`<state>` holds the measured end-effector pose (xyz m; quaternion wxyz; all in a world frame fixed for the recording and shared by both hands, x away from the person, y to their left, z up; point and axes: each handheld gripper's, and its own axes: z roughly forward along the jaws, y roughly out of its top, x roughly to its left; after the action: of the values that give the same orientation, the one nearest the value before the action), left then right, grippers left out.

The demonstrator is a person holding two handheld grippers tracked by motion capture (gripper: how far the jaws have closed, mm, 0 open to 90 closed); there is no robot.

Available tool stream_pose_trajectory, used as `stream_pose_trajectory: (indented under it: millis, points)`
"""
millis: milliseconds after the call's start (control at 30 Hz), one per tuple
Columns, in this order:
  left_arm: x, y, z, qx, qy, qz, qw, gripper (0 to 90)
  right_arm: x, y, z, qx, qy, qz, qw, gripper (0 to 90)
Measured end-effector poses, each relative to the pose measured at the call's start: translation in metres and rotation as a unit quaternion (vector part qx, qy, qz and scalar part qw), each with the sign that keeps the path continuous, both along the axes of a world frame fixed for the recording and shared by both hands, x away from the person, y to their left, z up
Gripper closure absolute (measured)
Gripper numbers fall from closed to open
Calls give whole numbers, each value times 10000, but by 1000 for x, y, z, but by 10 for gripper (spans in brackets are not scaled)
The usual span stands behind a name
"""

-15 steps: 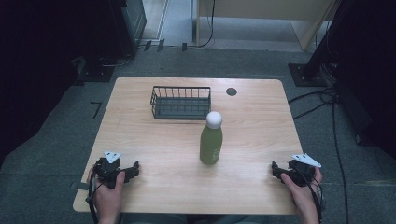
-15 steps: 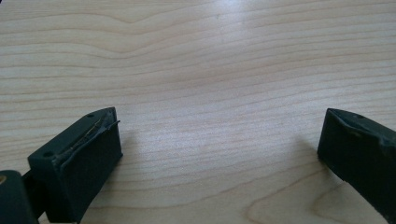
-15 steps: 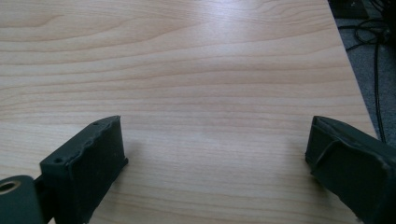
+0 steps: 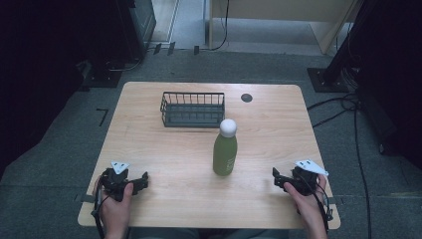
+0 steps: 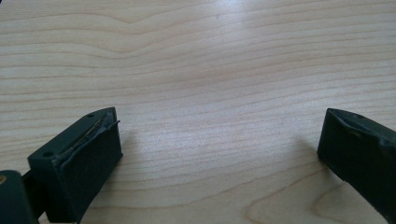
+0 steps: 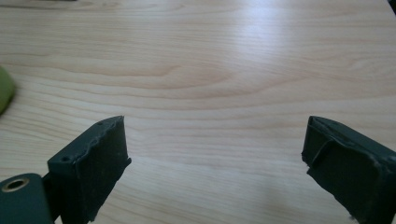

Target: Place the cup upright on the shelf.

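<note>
A green bottle (image 4: 225, 153) with a white round cap stands upright near the middle of the wooden table (image 4: 164, 149); its edge shows at the far left of the right gripper view as a green bottle (image 6: 4, 94). Behind it sits a black wire basket (image 4: 192, 109). My left gripper (image 4: 143, 180) rests low at the front left, held by a hand, jaws wide apart over bare wood; left gripper (image 5: 219, 140) holds nothing. My right gripper (image 4: 275, 177) rests at the front right, also open and empty; right gripper (image 6: 215, 144) faces bare wood.
A small dark round hole or cap (image 4: 246, 97) lies in the tabletop at the back right of the basket. Cables (image 4: 343, 107) trail on the grey floor to the right, and dark equipment stands around the table's far side.
</note>
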<state>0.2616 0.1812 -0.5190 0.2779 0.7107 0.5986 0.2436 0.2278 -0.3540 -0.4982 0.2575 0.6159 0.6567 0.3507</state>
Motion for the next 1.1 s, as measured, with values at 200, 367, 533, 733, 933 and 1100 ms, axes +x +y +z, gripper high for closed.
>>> stream_pose_trajectory:
  millis: [200,367,533,733,933,1100]
  points:
    - [0,0,0,0,0,0,10000,0,1,19,9,54,-91,229,9997,66]
    - [0,0,0,-1,0,0,10000,0,2,39,18,122,-238,488,9985,66]
    - [0,0,0,-1,1,0,10000,0,2,54,24,210,-379,574,9974,93]
    - [0,0,0,1,0,-1,10000,0,3,77,27,315,-494,828,9948,124]
    - [0,0,0,-1,0,0,10000,0,2,89,32,307,-509,978,9934,123]
    - [0,0,0,0,0,-1,10000,0,0,100,39,353,-494,1142,9916,102]
